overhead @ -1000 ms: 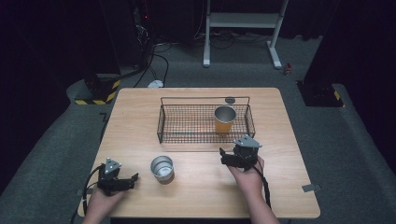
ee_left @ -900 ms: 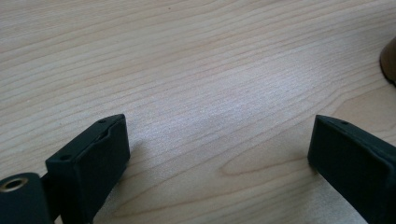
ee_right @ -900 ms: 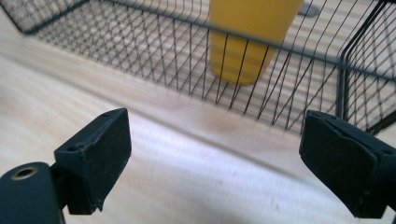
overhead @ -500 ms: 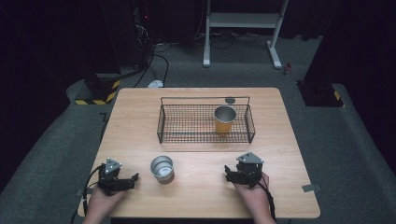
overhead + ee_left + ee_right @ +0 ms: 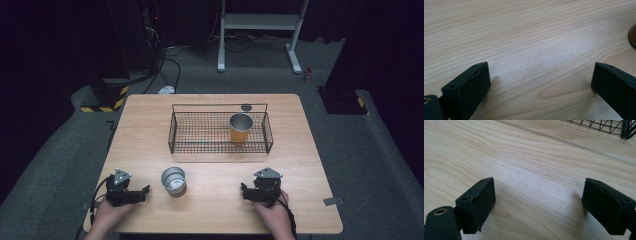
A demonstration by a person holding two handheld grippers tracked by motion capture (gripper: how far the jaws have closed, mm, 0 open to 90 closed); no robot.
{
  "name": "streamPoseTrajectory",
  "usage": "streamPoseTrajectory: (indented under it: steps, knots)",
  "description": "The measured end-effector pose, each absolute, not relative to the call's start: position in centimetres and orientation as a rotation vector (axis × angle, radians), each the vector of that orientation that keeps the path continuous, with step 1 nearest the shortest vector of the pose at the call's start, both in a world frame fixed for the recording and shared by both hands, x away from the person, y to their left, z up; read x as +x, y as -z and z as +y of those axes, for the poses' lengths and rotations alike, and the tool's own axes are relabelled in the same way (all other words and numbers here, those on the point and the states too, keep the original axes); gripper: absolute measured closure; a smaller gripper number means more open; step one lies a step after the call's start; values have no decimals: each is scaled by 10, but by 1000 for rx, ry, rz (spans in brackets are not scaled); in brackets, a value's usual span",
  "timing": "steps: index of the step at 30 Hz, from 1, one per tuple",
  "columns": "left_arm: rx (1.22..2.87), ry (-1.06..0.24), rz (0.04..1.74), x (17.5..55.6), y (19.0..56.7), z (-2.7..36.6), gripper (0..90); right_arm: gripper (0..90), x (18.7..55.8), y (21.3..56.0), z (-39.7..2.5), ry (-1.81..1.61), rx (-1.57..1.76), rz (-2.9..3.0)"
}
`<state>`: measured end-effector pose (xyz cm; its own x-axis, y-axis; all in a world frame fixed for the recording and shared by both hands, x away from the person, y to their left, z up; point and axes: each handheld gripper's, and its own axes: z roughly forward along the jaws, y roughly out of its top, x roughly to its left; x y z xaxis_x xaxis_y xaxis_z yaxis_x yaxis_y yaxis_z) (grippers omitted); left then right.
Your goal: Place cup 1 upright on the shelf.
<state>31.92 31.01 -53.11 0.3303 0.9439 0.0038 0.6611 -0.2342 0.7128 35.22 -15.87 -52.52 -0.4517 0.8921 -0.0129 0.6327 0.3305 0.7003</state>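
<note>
A pale wooden table with fine, wavy grain carries a black wire basket, rectangular and open-meshed, set toward the far middle. Inside the basket, at its right end, an orange cup with a grey metallic rim stands upright. Near the front edge, left of centre, a small round steel cup stands upright on the bare wood, its shiny inside catching the light. The left gripper rests low on the table at the near left, just beside the steel cup but apart from it, a grey three-cornered plate on its top. The right gripper rests at the near right, well apart from the steel cup, in front of the basket's right end. In the left gripper view, its two blocky matte-black jaws stand wide apart over bare wood with nothing between them, and a dark curved edge, too small to identify, shows at the far right. The right gripper view shows its jaws equally wide and empty, the grain and a few tiny specks close up, with a corner of the basket's mesh at the upper right. The high view adds the dark carpeted floor and a white stand beyond the table.
</note>
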Motion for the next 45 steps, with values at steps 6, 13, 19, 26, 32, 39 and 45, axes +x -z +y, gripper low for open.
streamPoseTrajectory:
  steps: [6,13,19,26,32,39,45]
  knots:
    - [1977,-476,1418,334,523,310,51,121,352,525,-159,-897,1349,2205]
    - [1960,-567,1366,344,522,310,19,122,351,525,-159,-893,1349,2200]
    - [1941,-600,1301,337,515,306,15,124,351,525,-158,-897,1335,2214]
    - [1901,-571,1268,331,509,305,6,123,351,525,-157,-896,1333,2216]
    - [1825,-556,1259,328,497,308,6,122,351,525,-157,-896,1333,2216]
    - [1815,-586,1213,321,482,299,6,122,351,525,-157,-896,1333,2216]
    - [1798,-609,1171,313,465,287,6,123,351,525,-157,-895,1327,2217]
